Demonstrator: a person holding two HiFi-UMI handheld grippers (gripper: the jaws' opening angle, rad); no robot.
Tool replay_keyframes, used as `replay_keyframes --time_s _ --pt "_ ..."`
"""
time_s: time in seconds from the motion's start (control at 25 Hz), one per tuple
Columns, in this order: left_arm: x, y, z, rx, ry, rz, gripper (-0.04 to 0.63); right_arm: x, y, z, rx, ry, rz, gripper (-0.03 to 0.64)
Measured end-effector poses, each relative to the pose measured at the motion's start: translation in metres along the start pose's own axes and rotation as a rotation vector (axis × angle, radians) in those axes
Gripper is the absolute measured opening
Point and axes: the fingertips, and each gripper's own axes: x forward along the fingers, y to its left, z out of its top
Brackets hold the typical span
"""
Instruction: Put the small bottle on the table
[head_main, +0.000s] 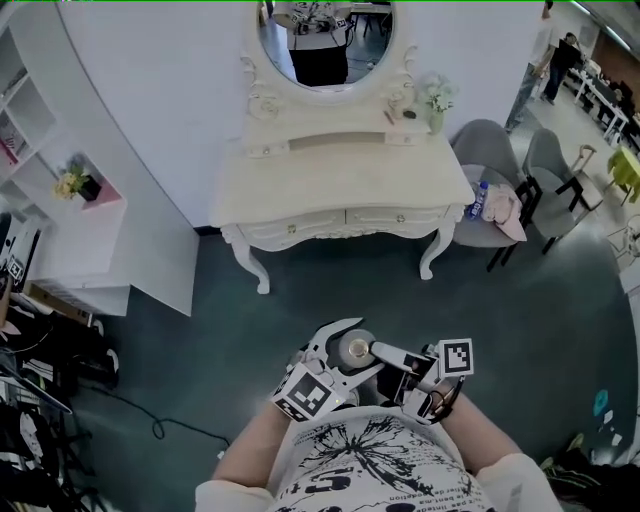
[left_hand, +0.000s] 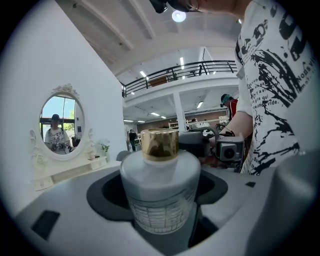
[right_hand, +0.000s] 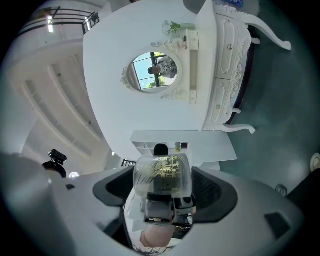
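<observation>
The small bottle (head_main: 352, 350), frosted glass with a gold cap, is held in the air close to my body, well short of the white dressing table (head_main: 340, 185). In the left gripper view the bottle (left_hand: 160, 190) stands upright between the jaws of my left gripper (left_hand: 160, 210), which is shut on it. My right gripper (head_main: 378, 352) reaches in from the right, and in its own view the bottle (right_hand: 162, 175) fills the gap between its jaws too. The two grippers face each other across the bottle.
The dressing table carries an oval mirror (head_main: 325, 40) and a small plant (head_main: 436, 98). Grey chairs (head_main: 490, 160) stand to its right, one with a water bottle (head_main: 478, 200). White shelving (head_main: 90, 230) is at the left. A cable (head_main: 150, 425) lies on the dark floor.
</observation>
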Motion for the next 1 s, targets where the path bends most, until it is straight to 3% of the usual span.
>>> replay_keyframes --time_s 0.48,1.0 --pt "0.035 0.109 -0.022 -0.038 0.034 0.066 0.347 0.056 -0.029 0.096 0.043 0.046 0.001 0.36" --pt "0.154 0.262 -0.003 -0.034 0.04 0.186 0.347 0.082 -0.032 0.286 0.043 0.165 0.018 0.36"
